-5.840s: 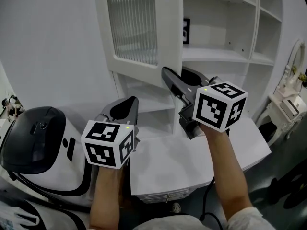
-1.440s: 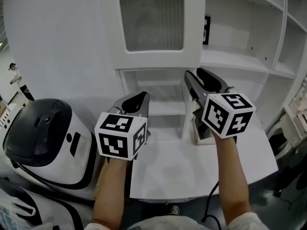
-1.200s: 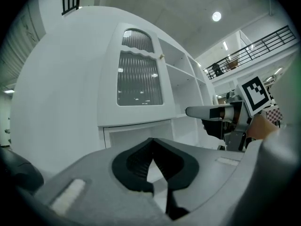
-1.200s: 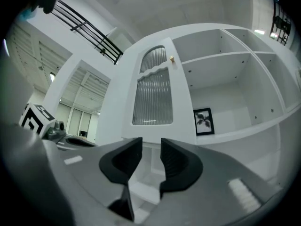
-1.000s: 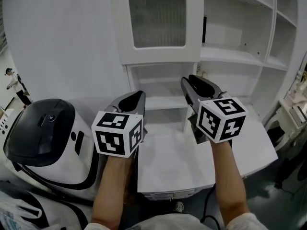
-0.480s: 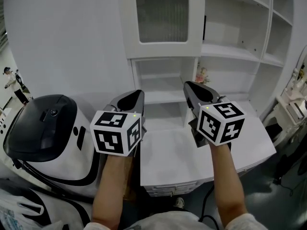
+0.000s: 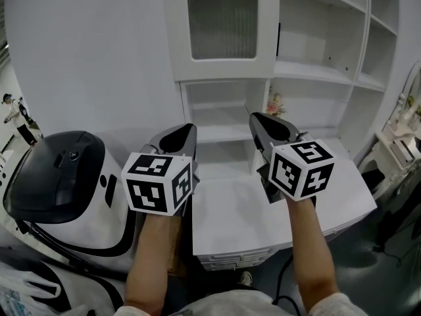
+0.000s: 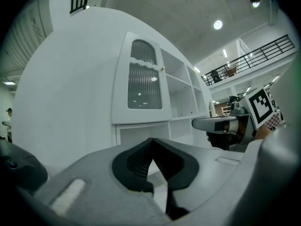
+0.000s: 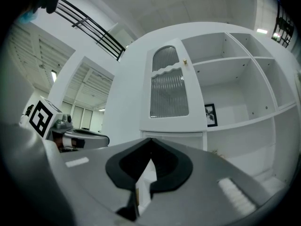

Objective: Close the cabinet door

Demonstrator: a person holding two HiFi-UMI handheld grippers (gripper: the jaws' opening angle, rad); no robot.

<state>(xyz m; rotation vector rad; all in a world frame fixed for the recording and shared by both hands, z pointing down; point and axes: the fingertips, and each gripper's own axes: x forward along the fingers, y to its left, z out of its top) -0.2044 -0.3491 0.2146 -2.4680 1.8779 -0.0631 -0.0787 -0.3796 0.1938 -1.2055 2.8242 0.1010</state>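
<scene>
The white cabinet door with a ribbed glass pane lies flush with the cabinet front, at the top centre of the head view. It also shows in the left gripper view and the right gripper view. My left gripper hovers level over the desk below the door, shut on nothing. My right gripper hangs beside it to the right, also shut and empty. Both are clear of the door and point at the open shelves under it.
A white desk top lies under both grippers. A white robot with a black head stands at the left. Open shelves fill the right, with a small flower ornament and a framed picture. White furniture stands at far right.
The door stood swung out several seconds ago and now lies flush. The right gripper, spread near the door's edge then, has drawn back and shut. Both grippers have barely moved in the last half second.
</scene>
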